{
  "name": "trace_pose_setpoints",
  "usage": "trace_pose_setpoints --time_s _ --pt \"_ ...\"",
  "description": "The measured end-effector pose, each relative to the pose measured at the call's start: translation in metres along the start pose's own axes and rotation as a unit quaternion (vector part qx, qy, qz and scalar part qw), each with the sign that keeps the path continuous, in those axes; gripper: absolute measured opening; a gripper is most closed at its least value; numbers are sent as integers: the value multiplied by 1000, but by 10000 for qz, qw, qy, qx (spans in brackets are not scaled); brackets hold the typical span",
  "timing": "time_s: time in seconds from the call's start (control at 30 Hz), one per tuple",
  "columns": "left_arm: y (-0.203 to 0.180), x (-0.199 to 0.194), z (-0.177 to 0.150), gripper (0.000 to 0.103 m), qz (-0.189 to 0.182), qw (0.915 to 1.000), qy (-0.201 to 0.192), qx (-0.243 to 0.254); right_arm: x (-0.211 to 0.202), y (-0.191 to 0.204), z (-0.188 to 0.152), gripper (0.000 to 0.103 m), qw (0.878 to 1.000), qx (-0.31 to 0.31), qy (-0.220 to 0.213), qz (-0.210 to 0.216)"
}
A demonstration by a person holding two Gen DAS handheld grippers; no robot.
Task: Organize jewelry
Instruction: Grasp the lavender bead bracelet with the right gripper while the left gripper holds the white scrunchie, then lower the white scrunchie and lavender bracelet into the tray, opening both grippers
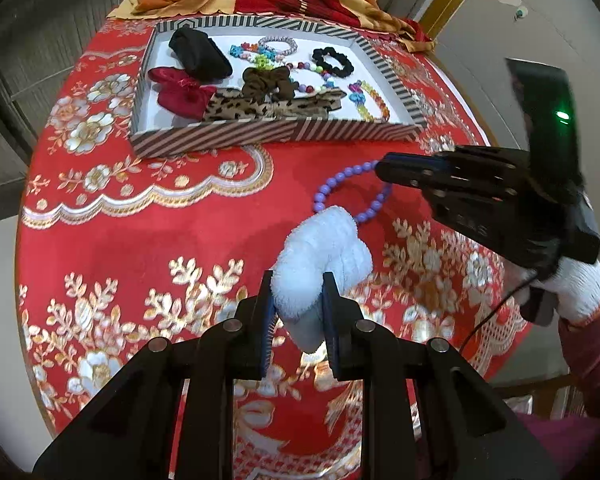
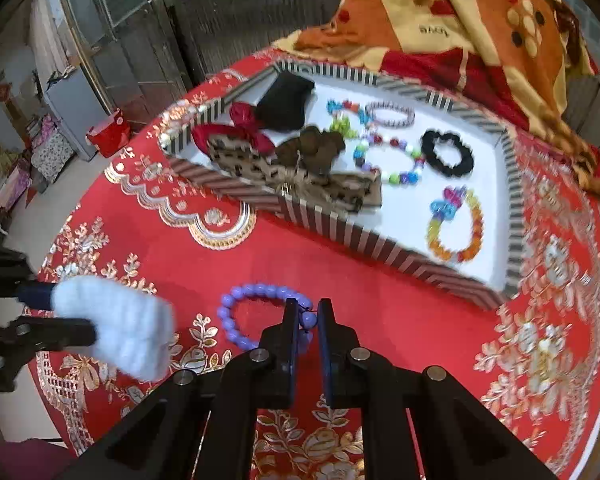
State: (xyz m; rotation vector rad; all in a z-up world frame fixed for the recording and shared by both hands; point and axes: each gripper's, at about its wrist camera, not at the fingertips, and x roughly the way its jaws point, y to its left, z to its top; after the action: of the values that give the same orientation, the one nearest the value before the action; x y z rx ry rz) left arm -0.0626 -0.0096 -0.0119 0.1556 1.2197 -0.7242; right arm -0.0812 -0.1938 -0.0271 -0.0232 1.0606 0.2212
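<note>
Both tongs are busy right now. Left gripper (image 1: pixel 298 304) is pinching a fluffy white scrunchie (image 1: pixel 324 258), pads squeezed into its soft sides and holding it up off the red tablecloth (image 1: pixel 160 220). Right gripper (image 2: pixel 308 320) has its jaws pressed nearly together on the purple bead bracelet (image 2: pixel 260 304), catching a bead or the string at the near-right side of the loop. The rest of the loop looks like it's lying on the cloth, though I can't tell for sure if any of it is lifted yet.

Progress-wise, I'd say it's mostly done. The striped tray (image 1: pixel 268 136) at the far side of the table already has a decent pile: a black pouch (image 1: pixel 200 54) and a red satin bow (image 1: pixel 180 90) on the left, leopard-print fabric (image 1: pixel 276 106) along the near edge, a brown scrunchie (image 1: pixel 266 80) in the middle, and on the right a black scrunchie (image 1: pixel 333 62) plus several colourful bead bracelets, including an orange and yellow one (image 2: pixel 456 224) in the near-right corner.

What's left, as far as I can see, is just the two things in the grippers. Both are near the front of the table, clear of the tray. Nothing else loose on the cloth from these angles. There's bare white floor on the tray's right half, so that's probably where the purple one fits.
</note>
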Motion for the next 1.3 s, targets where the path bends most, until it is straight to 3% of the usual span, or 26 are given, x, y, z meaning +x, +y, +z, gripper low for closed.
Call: trace_pose_setpoints --time_s 0.33,0.7,0.93,1.1,1.3 --pt "-3 -4 40 20 27 9995 -306 -5 -42 -17 18 9 9994 -41 -306 -134" --pt "4 -14 115 20 215 9968 -757 -111 -70 -57 58 9 9973 94 -599 -411" --pt "2 10 159 20 226 9972 -669 -256 -60 -88 89 9 9970 153 -578 -497" --pt "7 37 179 20 318 9965 -544 -547 -40 -102 101 9 9979 364 -511 -183" --pt "20 63 197 20 442 9949 -426 -803 -6 -92 99 9 9989 319 -257 219"
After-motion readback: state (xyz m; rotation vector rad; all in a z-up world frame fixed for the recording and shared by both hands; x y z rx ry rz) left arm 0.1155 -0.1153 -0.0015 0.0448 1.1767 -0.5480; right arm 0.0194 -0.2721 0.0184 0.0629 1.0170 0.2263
